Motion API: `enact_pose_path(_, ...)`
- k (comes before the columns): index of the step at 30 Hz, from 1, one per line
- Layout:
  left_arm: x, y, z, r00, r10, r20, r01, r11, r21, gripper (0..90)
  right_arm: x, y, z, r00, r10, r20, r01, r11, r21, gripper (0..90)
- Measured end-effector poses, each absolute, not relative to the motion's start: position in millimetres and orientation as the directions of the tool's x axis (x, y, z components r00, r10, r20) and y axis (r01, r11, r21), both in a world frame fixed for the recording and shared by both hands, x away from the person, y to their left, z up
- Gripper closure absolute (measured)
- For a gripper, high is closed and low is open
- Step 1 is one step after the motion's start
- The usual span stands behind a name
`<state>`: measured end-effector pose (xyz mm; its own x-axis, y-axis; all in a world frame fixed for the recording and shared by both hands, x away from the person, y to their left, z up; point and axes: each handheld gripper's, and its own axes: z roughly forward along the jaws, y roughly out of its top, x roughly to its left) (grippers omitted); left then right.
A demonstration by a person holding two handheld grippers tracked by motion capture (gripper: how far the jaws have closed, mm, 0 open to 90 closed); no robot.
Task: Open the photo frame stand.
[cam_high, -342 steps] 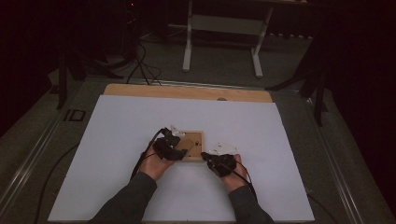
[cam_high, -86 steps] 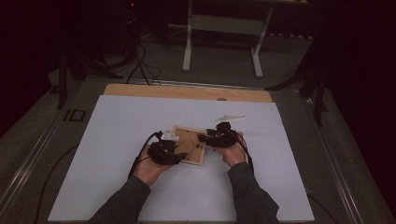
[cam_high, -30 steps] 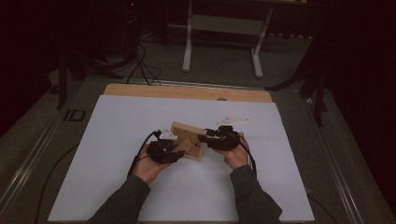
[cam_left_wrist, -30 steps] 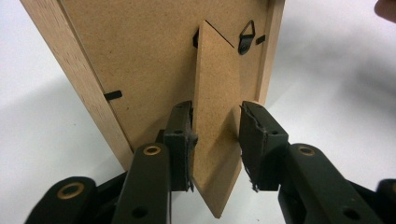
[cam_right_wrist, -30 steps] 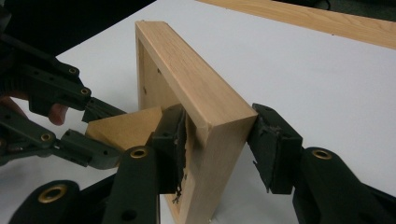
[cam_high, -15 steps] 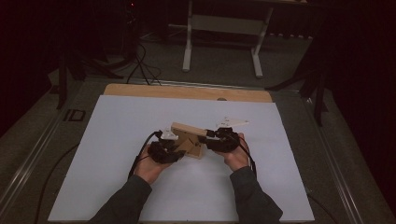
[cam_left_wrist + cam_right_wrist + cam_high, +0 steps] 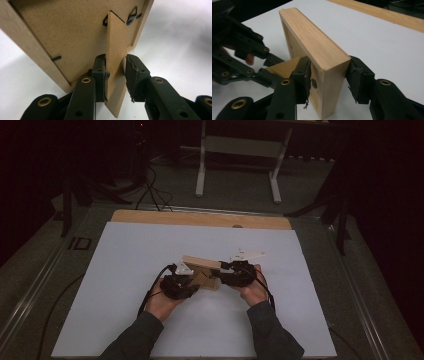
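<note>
White tabletop (image 7: 125, 270) — unmarked wooden frame (image 7: 317, 52), upright

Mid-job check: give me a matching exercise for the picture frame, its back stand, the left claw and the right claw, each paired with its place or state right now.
Things:
1. wooden picture frame
2. fold-out stand
3. left claw
4. right claw

Places or states:
A. straddles the thin stand, one pad touching it, the other just clear
B. clamped across the frame's thick edge
C. held upright on the white table
D. swung out from the frame's back panel

Pairs: 1-C, 2-D, 3-A, 4-B
</note>
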<state>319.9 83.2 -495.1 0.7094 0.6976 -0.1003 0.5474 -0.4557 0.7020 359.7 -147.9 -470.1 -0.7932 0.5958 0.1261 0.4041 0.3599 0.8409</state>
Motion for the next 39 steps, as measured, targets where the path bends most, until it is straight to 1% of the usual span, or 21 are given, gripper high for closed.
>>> enact_pose_path(10,312.4,83.5,-501.0,0.715,0.690,-0.112,0.545,-0.451,0.707,68.9,349.4,-146.9,-473.4,-0.819,0.562,0.120,0.385,0.383,0.839,52.1)
enact_pose_path(18,307.3,84.1,-504.1,0.718,0.687,-0.115,0.547,-0.454,0.704,68.1,340.6,-145.0,-473.6,-0.824,0.558,0.099,0.373,0.402,0.836,50.7)
enact_pose_path(24,301.3,86.1,-506.3,0.720,0.688,-0.095,0.531,-0.457,0.714,68.1,333.5,-143.7,-474.4,-0.831,0.552,0.072,0.352,0.421,0.836,49.8)
enact_pose_path(32,296.1,87.9,-510.0,0.730,0.679,-0.074,0.511,-0.472,0.718,68.3,325.1,-144.5,-478.8,-0.833,0.548,0.077,0.356,0.424,0.833,48.1)
enact_pose_path(39,293.4,88.6,-513.2,0.730,0.680,-0.076,0.513,-0.470,0.718,67.6,320.8,-143.8,-480.4,-0.837,0.541,0.079,0.357,0.431,0.829,45.5)
